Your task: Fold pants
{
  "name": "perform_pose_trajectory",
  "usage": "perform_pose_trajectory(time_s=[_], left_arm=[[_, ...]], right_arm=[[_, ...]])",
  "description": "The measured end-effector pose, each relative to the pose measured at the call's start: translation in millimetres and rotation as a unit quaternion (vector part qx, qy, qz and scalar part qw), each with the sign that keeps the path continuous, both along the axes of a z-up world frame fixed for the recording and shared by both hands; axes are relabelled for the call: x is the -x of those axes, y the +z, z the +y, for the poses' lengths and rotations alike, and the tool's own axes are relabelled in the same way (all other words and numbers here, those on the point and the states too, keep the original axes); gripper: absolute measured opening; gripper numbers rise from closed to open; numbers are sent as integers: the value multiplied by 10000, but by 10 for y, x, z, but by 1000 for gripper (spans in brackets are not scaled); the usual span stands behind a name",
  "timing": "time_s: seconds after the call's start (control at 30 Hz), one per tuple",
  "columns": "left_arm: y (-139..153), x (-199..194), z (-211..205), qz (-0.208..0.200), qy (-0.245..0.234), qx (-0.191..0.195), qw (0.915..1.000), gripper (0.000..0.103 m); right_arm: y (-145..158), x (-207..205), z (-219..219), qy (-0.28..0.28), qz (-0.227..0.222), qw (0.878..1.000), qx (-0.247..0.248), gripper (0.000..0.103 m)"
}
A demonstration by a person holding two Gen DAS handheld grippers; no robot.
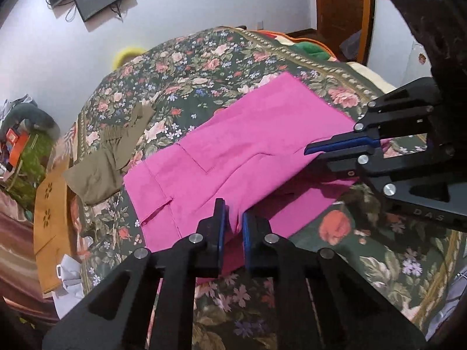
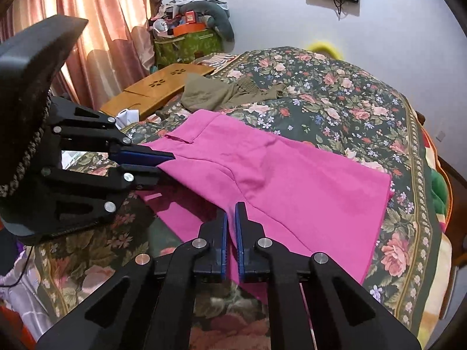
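Observation:
Pink pants (image 1: 233,145) (image 2: 292,180) lie spread on the floral bedspread (image 1: 204,81) (image 2: 335,93), with the waistband toward the left in both views. My left gripper (image 1: 233,213) is shut on the near edge of the pants, and pink cloth is pinched between its blue pads. From the right wrist view the left gripper (image 2: 166,163) shows at the left, biting the cloth near the waistband. My right gripper (image 2: 232,213) is shut on the same near edge further along the leg. In the left wrist view the right gripper (image 1: 313,154) enters from the right. The pinched edge is raised a little off the bed.
An olive-brown garment (image 1: 99,175) (image 2: 210,94) lies crumpled beyond the waistband. A wooden lap tray (image 1: 49,210) (image 2: 157,90) and white paper (image 1: 70,277) sit at the bed's edge. Curtains (image 2: 102,14) and a cluttered green bag (image 2: 186,43) stand behind.

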State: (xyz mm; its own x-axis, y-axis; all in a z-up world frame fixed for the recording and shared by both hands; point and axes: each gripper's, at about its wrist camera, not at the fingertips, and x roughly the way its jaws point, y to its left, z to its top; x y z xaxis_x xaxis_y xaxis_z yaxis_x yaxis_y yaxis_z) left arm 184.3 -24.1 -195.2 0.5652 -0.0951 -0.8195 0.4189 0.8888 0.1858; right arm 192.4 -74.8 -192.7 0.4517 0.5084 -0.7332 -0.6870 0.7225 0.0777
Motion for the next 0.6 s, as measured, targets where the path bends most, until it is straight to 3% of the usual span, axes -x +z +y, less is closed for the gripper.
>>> perform_pose_trajectory(time_s=[0.33,0.6], left_arm=[[-69,141,76,384,232,337,9984,12],[142,250,319,365,490,803,9949,12]], right_arm=[[-107,157,-13,-126,203,9996,114,9],[102,167,-201,-337,448,9977,-393,12]])
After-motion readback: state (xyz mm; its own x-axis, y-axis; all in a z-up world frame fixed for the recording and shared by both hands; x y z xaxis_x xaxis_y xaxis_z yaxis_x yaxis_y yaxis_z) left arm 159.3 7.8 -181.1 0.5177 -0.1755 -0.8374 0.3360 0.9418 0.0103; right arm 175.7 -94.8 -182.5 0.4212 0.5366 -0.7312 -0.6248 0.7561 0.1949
